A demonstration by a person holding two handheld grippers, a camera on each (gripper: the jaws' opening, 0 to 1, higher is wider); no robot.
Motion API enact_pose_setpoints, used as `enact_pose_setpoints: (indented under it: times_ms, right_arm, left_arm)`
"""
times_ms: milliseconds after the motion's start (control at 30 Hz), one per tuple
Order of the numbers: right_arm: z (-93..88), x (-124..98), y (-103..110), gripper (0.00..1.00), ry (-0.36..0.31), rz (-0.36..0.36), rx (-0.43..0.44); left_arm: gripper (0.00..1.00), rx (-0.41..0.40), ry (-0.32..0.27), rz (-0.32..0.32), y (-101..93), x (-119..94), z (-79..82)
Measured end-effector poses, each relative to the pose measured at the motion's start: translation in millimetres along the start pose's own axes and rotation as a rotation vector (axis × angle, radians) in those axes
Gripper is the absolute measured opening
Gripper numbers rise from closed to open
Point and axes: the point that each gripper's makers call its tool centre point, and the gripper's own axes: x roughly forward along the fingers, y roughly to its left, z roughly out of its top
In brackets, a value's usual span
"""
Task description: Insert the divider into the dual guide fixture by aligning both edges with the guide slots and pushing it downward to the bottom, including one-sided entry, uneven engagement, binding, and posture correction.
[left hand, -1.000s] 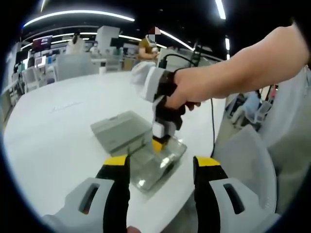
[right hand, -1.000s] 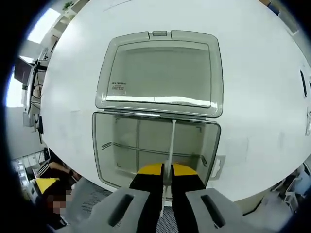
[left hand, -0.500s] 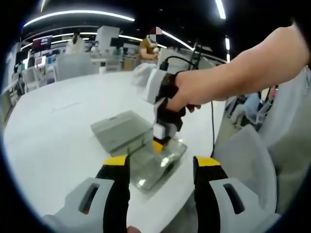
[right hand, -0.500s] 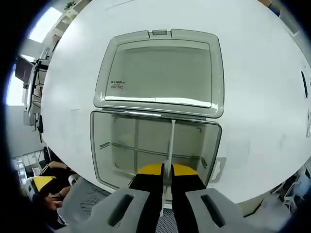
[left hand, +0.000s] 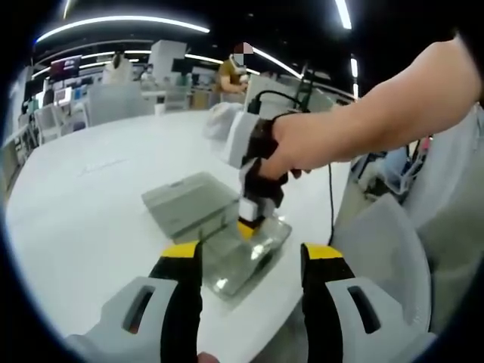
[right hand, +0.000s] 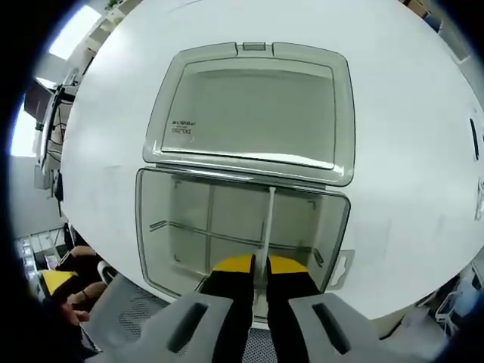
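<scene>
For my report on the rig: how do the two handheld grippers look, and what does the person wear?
Both grippers have light grey bodies and black fingers with yellow tips: left gripper, right gripper. A black cable hangs behind the right one. The forearm is bare; no sleeve is visible.

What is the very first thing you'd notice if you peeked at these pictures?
In the right gripper view, the see-through plastic box lies open on the white table, its lid flat behind it. The right gripper pinches a thin white divider standing inside the box. In the left gripper view, a person's hand holds that gripper over the box, while the left gripper waits with its yellow tips apart.
</scene>
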Motion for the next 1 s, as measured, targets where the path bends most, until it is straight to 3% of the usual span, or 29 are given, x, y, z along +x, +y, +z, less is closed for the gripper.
enact_pose_setpoints:
  times_ms: [700,1000]
  right_arm:
    - [1.5,13,-1,0.0,-0.023,-0.021,-0.017]
    - [0.9,10,2,0.06,-0.047,0.033,-0.052]
  left_arm:
    - [0.5,0.001,0.012,-0.001,1.2,0,-2.3]
    - [0.5,0.006,0.018,-0.005,-1.0,0,-2.2]
